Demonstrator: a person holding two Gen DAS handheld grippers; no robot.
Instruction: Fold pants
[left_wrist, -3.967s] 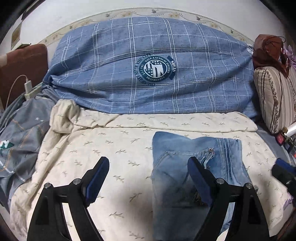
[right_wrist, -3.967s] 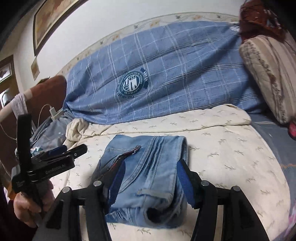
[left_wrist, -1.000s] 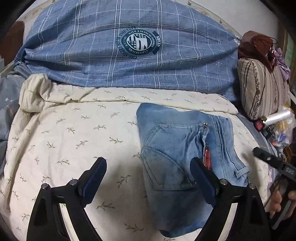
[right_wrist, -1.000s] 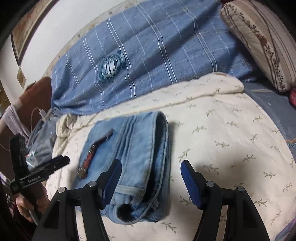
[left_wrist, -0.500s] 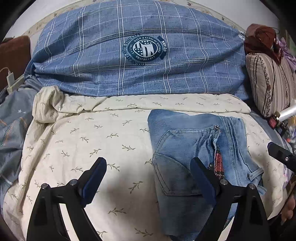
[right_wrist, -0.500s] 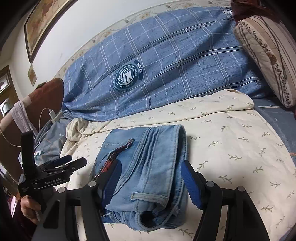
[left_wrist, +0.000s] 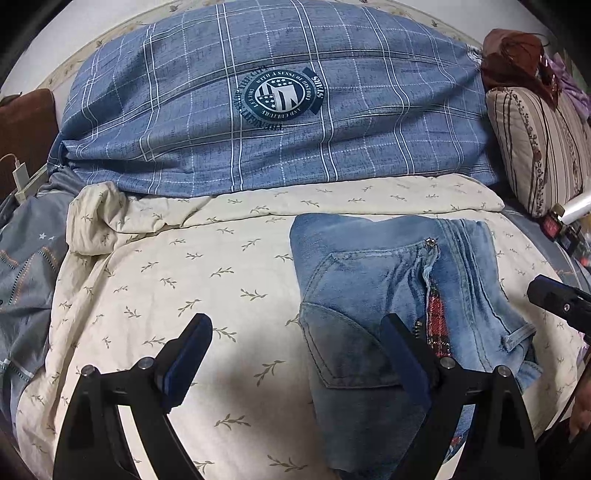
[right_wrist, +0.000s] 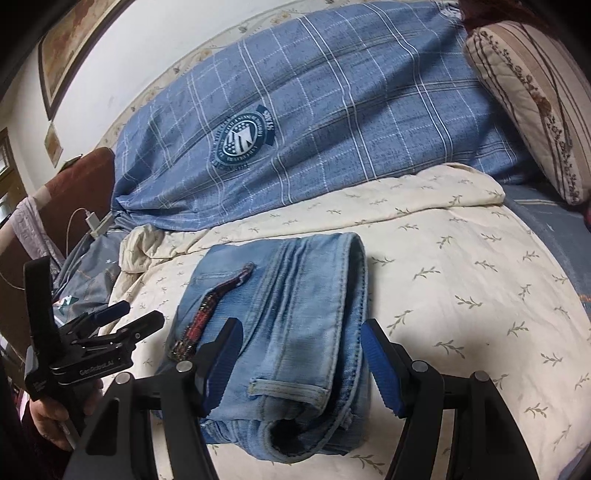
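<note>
both grippers have pulled back from the pants (right_wrist: 280, 332) over the last second and now hover low at the near edge of the bed, so you are comparing a released bundle, not a held one. the pants lay in the same compact fold a second ago and half a second ago; only your viewpoints have shifted. judge from this that the folding is essentially complete and that what remains is at most a tidy of the loose belt-loop flap at the near end.

the left gripper (left_wrist: 295, 354) has its fingers wide apart and holds nothing. the pants lie on the cream leaf-print blanket (left_wrist: 155, 280), mostly to the right of its gap; the right-hand finger overlaps the back-pocket area in view, but contact cannot be confirmed.

the right gripper (right_wrist: 299, 365) is also spread wide and empty. the near end of the folded pants sits between its fingers, with the thick rolled edge toward the right finger. the fabric appears untouched by either pad.

the blue plaid pillow (right_wrist: 332, 110) lies well beyond the pants.
</note>
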